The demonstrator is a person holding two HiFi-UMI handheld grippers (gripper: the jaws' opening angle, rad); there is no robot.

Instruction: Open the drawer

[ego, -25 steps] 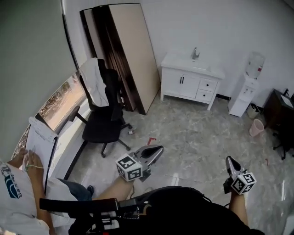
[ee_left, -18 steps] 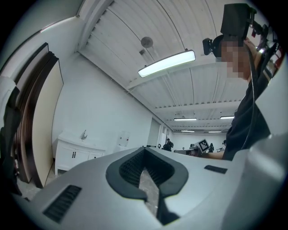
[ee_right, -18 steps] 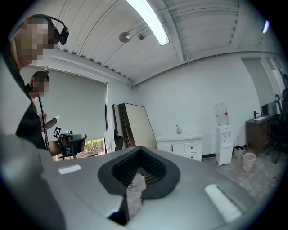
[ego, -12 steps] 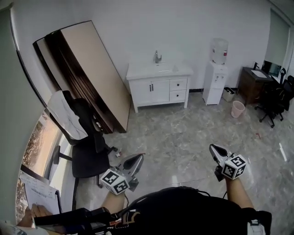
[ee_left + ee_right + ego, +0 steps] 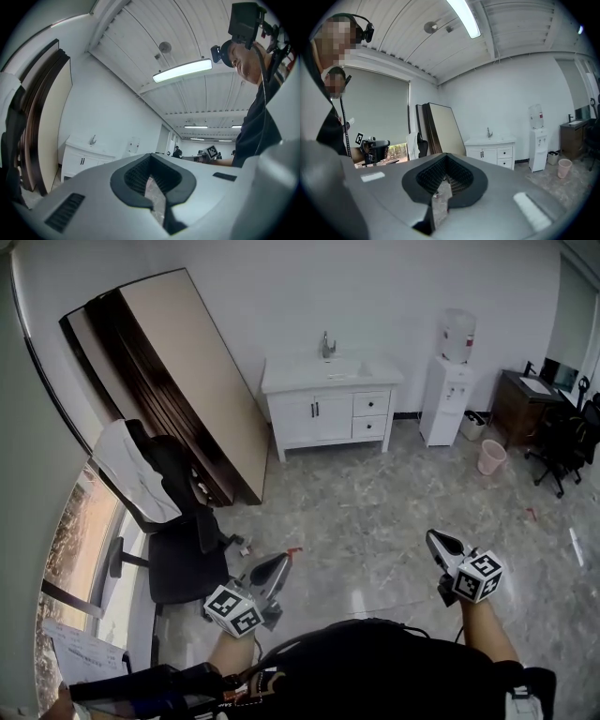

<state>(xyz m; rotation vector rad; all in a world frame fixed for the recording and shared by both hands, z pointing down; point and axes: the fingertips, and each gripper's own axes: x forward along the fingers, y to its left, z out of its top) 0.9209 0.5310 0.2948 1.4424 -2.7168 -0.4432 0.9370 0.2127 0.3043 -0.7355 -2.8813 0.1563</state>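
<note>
The white vanity cabinet (image 5: pixel 319 413) stands against the far wall with a sink and tap on top. Its two small drawers (image 5: pixel 371 404) are stacked at its right side and both are closed. The cabinet (image 5: pixel 80 160) also shows far off in the left gripper view, and the drawers (image 5: pixel 504 153) in the right gripper view. My left gripper (image 5: pixel 279 564) and right gripper (image 5: pixel 433 540) are held low near the person's body, several steps short of the cabinet. Both point toward it, shut and holding nothing.
A black office chair (image 5: pixel 183 559) draped with a white cloth stands just left of my left gripper. Large boards (image 5: pixel 178 371) lean on the wall left of the cabinet. A water dispenser (image 5: pixel 448 381), a pink bin (image 5: pixel 491 457) and a dark desk (image 5: pixel 530 399) are at right.
The view has swung so the cabinet now sits at the top centre instead of the upper right, and slightly nearer. Both grippers have travelled along with the person, still shut.
</note>
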